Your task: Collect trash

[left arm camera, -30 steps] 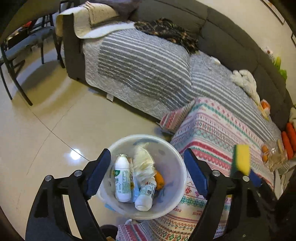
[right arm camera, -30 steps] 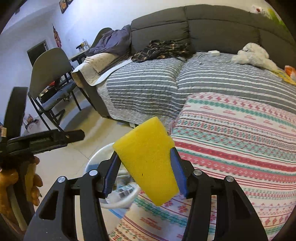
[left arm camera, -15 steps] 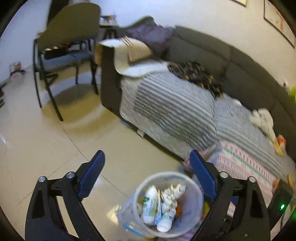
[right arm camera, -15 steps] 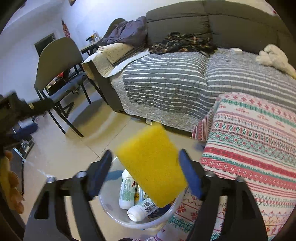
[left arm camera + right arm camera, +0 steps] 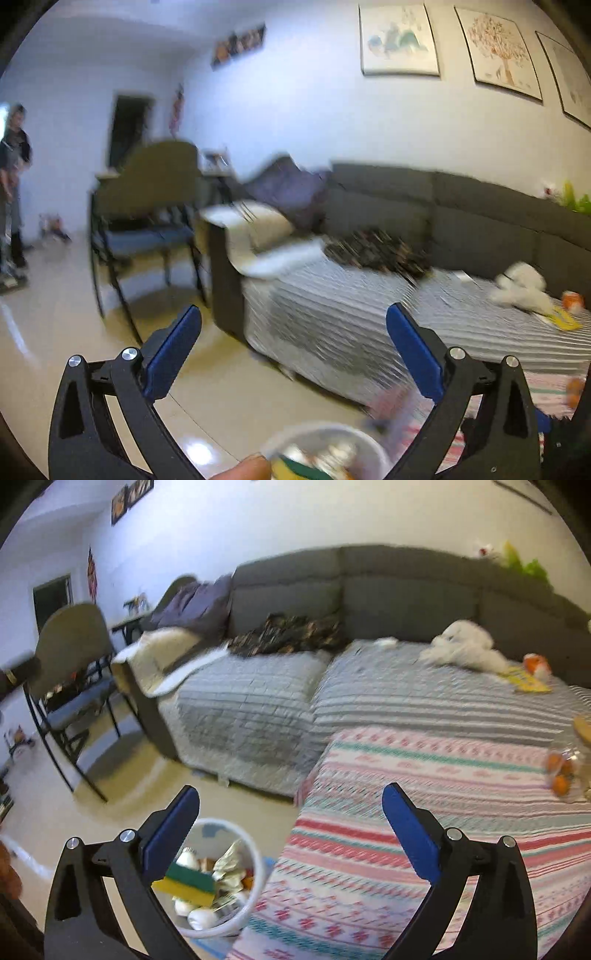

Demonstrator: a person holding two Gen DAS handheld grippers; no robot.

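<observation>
A white trash bin (image 5: 255, 853) stands on the floor beside the table with the patterned cloth (image 5: 443, 812). Inside lie bottles, crumpled paper and a yellow-and-green sponge (image 5: 188, 882), which rests on top of the rest. My right gripper (image 5: 291, 793) hovers above and to the right of the bin; its jaws are opening with nothing between them. My left gripper (image 5: 293, 314) points out at the sofa, its jaws also opening and bare. In the left wrist view the bin (image 5: 369, 448) shows blurred at the bottom edge, with a fingertip (image 5: 247, 469) beside it.
A grey sofa (image 5: 406, 602) under a striped cover runs behind the table, with a white plush toy (image 5: 461, 642) and dark clothes on it. A bag of oranges (image 5: 561, 775) sits on the table's right. A chair (image 5: 147, 206) stands left; a person (image 5: 13, 184) stands far left.
My right gripper opened and let go of the sponge, which dropped into the bin. My left gripper rose and tipped up, so the bin slid to the bottom of its view.
</observation>
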